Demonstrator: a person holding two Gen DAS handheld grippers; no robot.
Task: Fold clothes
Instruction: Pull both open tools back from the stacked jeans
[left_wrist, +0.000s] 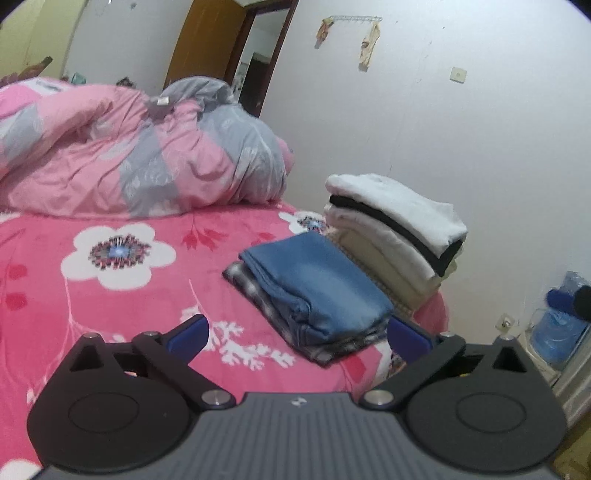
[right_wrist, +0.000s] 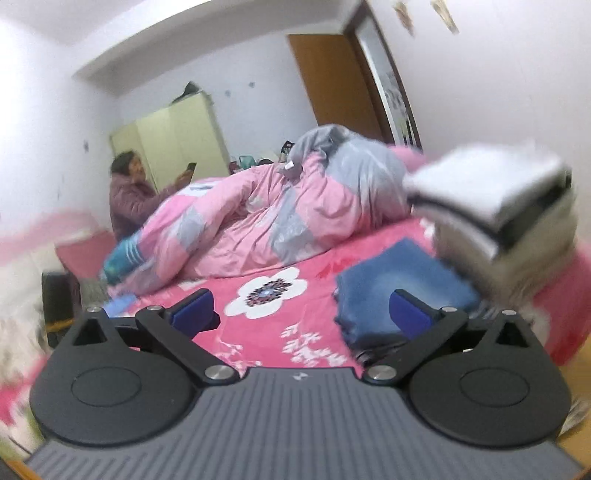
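**A:** Left gripper (left_wrist: 297, 334) is spread as wide as it goes, blue pads (left_wrist: 190, 334) well apart, nothing between them but bedspread. Empty.

**B:** Same for the right gripper (right_wrist: 301, 312): jaws gaping, nothing held. Its view is smeared with blur (the far right especially).

**A:** And the clothes? The folded blue garment (left_wrist: 317, 280) lies flat on the bed, right of centre, just beyond the left gripper's right-hand pad. Soft, brushed-looking cloth, a neat rectangle with rounded folded edges.

**B:** It sits on top of a dark plaid piece (left_wrist: 255, 295), whose checked border peeks out along the near and left sides.

**A:** Just to the right, touching, a taller stack of folded clothes (left_wrist: 399, 225): fluffy white on top, a thin black layer, then cream layers below, at the bed's right edge by the wall.

**B:** The bedspread (left_wrist: 110, 295) is plush, hot pink, with big white flowers and white sprigs. Far behind, a rumpled quilt (left_wrist: 147, 155) in pink and grey patches, smooth cotton, heaped in soft folds.

**A:** A small white tag (left_wrist: 161, 100) on the quilt; its writing is too small to read.

**B:** A tiny logo on the gripper body, unreadable too. Far left in the right view, a seated person (right_wrist: 129, 192) holds a phone.
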